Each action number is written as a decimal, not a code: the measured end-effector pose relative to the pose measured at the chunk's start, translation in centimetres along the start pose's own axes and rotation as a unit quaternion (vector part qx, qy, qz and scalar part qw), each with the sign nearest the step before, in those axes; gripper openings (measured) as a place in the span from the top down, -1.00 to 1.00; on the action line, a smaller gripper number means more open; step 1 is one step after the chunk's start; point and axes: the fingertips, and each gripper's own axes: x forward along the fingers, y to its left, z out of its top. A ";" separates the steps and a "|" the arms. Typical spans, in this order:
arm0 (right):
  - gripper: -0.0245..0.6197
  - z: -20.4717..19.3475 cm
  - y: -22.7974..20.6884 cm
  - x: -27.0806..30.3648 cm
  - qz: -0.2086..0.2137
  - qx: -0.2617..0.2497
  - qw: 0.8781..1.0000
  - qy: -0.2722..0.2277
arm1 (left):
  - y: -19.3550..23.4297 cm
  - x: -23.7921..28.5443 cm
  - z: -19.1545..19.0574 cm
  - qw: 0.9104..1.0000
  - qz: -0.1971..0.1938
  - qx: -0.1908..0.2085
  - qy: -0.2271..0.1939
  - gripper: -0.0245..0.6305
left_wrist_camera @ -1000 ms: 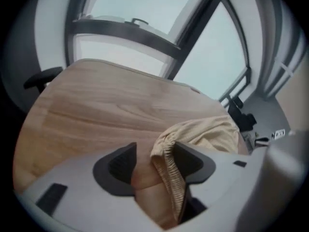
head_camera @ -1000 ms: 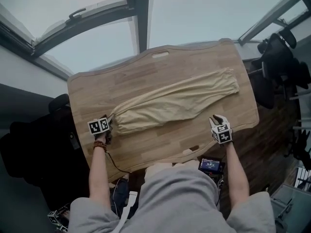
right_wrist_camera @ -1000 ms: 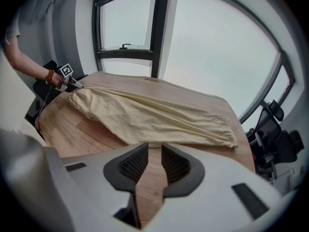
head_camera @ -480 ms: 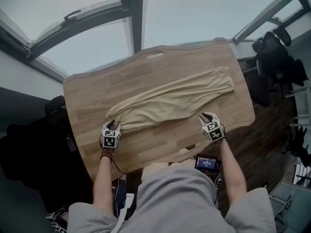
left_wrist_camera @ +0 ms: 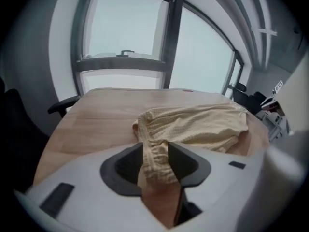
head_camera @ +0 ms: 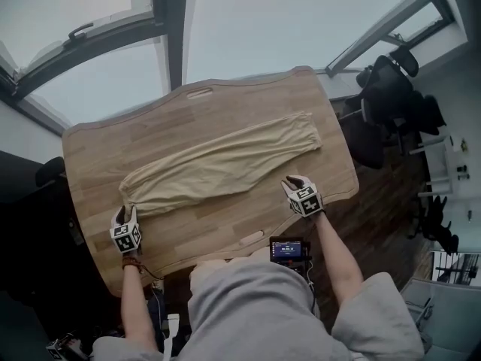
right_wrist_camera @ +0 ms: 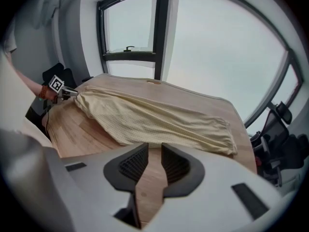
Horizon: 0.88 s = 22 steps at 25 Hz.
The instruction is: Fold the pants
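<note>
Since a second ago, the left gripper (head_camera: 123,215) has slid toward the lower left of the head view, closer to the near table edge, and pulled the end of the pants (head_camera: 218,160) with it. Its jaws have just closed in and then eased out a little, and they are pinching the bunched waist corner between them. The right gripper (head_camera: 295,181) has crept in toward the long near side of the pants. Its jaws stand a small way apart, with only bare wood showing in the gap.

Closest to me, at the bottom of the head view, is a small lit screen (head_camera: 285,248) below the table edge. Past it are the two grippers, then the pants, lying slanted from lower left to upper right across the table (head_camera: 98,145).

I think this is the start of a fold. To do it well, the left gripper should keep a firm pinch on the whole thick band, not just one layer. It should lift only a little, so the cloth does not drag or twist. The right gripper could take the near edge too, so both sides travel evenly.

The pants are pale yellow, soft and floppy, with tiny bumps in the weave and a crinkly gathered waist. The jaw pads are dark and ribbed. The table is smooth light wood with wavy rounded edges and a slot (head_camera: 199,92) cut near its far side. Behind it are big grey-framed windows (head_camera: 248,21).
</note>
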 end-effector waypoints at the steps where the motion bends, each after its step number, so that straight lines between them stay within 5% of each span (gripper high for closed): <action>1: 0.66 0.0 -1.3 0.1 -0.001 0.011 1.000 -0.005 | 0.2 -0.4 -1.0 1.000 0.019 -0.015 0.002 0.42; 5: 0.65 -0.4 -8.9 0.8 -0.019 0.077 0.996 -0.035 | -0.2 -2.5 -4.6 0.994 0.086 -0.058 0.036 0.44; 9: 0.51 -1.2 -18.5 1.9 -0.043 0.135 0.988 -0.063 | -3.7 -6.1 -4.2 0.988 0.131 -0.079 0.013 0.48; 15: 0.39 -2.6 -30.5 6.4 -0.025 0.139 0.988 -0.058 | -14.9 -7.9 -2.6 0.989 0.128 -0.067 -0.010 0.48; 22: 0.34 -4.0 -35.5 10.6 -0.003 0.171 0.984 -0.044 | -26.0 -6.5 0.0 0.989 0.098 -0.101 -0.040 0.51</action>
